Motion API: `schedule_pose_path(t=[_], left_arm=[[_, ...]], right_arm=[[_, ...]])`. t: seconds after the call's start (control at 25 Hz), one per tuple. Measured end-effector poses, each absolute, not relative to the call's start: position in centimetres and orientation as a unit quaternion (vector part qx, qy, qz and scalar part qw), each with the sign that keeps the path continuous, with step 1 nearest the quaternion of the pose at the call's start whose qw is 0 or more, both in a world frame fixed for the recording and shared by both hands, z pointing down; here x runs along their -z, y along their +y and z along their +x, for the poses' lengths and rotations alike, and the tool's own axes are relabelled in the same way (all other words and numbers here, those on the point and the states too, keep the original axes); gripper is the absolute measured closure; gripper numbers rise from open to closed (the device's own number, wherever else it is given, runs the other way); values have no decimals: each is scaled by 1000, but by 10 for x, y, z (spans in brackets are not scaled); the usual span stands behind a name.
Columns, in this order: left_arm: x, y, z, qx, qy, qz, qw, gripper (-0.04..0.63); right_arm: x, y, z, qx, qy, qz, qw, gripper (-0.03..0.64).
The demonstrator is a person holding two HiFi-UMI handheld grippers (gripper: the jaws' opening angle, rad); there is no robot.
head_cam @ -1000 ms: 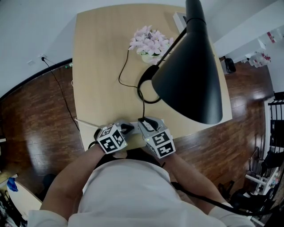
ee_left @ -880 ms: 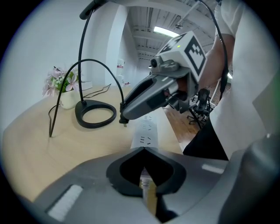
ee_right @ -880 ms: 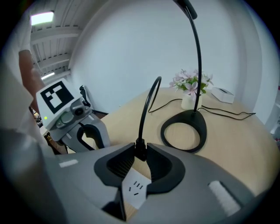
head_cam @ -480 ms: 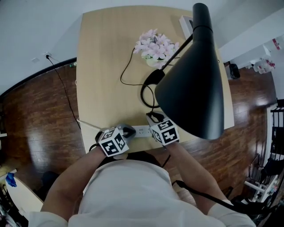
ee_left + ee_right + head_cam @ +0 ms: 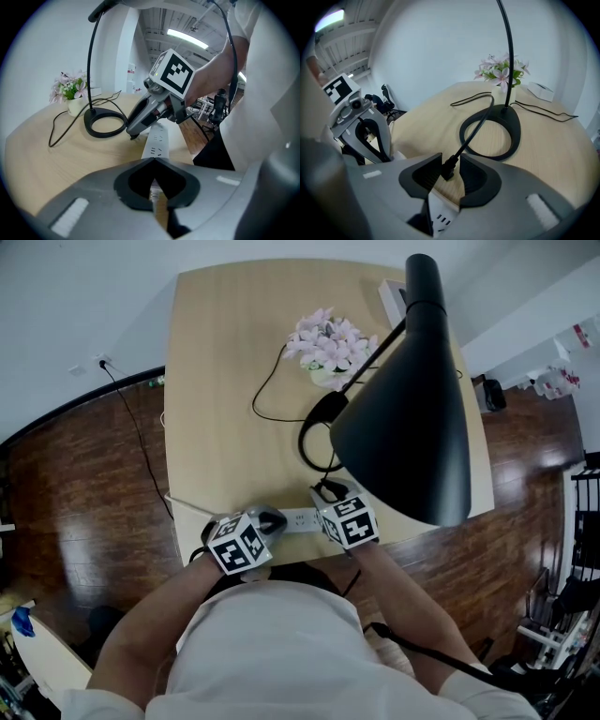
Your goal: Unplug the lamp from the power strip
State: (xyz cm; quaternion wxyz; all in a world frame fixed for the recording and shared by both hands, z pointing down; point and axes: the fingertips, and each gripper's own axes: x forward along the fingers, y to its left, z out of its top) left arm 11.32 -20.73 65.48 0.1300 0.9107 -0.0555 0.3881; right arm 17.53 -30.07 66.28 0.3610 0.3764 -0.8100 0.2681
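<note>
The black lamp's shade (image 5: 403, 418) hangs over the wooden table (image 5: 216, 362), and its ring base (image 5: 301, 440) (image 5: 513, 136) stands mid-table. A white power strip (image 5: 298, 518) (image 5: 158, 140) lies along the near edge. My left gripper (image 5: 269, 518) (image 5: 153, 160) is shut at the strip's left end, with the strip's end between its pads. My right gripper (image 5: 330, 493) (image 5: 450, 161) is shut on the lamp's black plug (image 5: 447, 171). It holds the plug just above the table, clear of the strip (image 5: 439, 216), and the cord runs up to the base.
A pot of pink flowers (image 5: 328, 338) and a white box (image 5: 392, 292) stand at the table's far side. A thin black cable (image 5: 267, 390) loops across the middle. The strip's white lead (image 5: 178, 502) runs off the left edge. Dark wooden floor surrounds the table.
My right gripper has moved off the strip, to the right and toward the lamp base, taking the plug with it. The left gripper has stayed at the strip's end.
</note>
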Motion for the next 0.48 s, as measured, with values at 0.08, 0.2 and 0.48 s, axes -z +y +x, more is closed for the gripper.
schedule_pose_path(t=[0.08,0.2,0.48], left_arm=[[-649,-209,108,-379,-61,914,129,591],[-636,-212,95,-359,-77,920,138,591],[-583,-212,50,-294,-102,939,150,591]], right_arm=[[-662,-300,178,-267,-806,386,361,485],[-658,-297,185,-267,-796,408,359,482],[-630,-270,199,-266,-772,467,339,480]])
